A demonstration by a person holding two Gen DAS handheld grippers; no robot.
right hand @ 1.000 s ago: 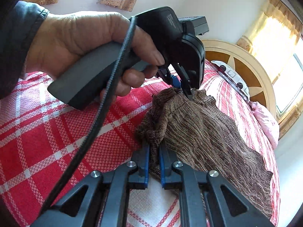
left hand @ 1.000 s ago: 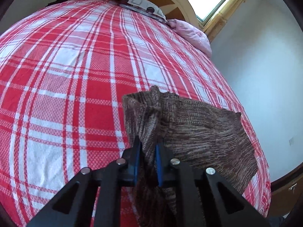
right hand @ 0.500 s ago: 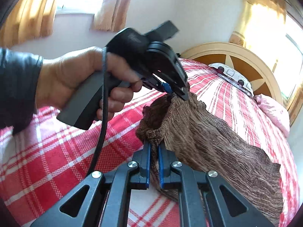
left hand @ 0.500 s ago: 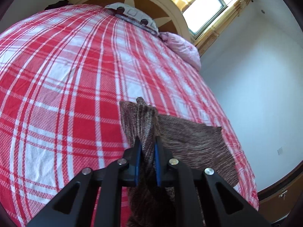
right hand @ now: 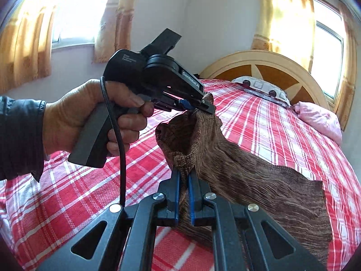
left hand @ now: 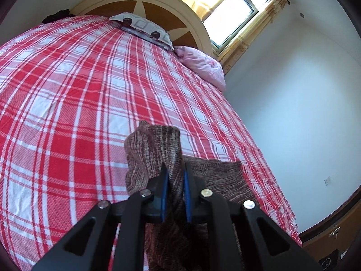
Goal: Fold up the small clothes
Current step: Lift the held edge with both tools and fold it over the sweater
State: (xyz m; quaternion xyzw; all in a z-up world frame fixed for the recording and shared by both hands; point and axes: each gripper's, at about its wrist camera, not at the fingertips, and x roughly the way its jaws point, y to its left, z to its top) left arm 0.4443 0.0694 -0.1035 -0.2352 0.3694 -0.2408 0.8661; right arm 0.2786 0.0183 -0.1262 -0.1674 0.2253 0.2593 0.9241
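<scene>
Early in the fold. Left hand-held gripper (right hand: 198, 107) and right hand-held gripper (right hand: 184, 178) both clamped on one edge of the brown knit garment (right hand: 259, 180), lifted above the red plaid bed (left hand: 79, 113), far end trailing. No crease visible yet; folding over, laying flat left.

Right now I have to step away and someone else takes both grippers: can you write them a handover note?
Left tongs: shut on the brown knit edge, lifted.
Right tongs: shut on the same edge, nearer the camera.
Knit: held edge raised, the far end trailing on the plaid bed.
Done: both grasps made, one edge up.
Left: carry the held edge over, lay it down, flatten, finish the fold.
</scene>
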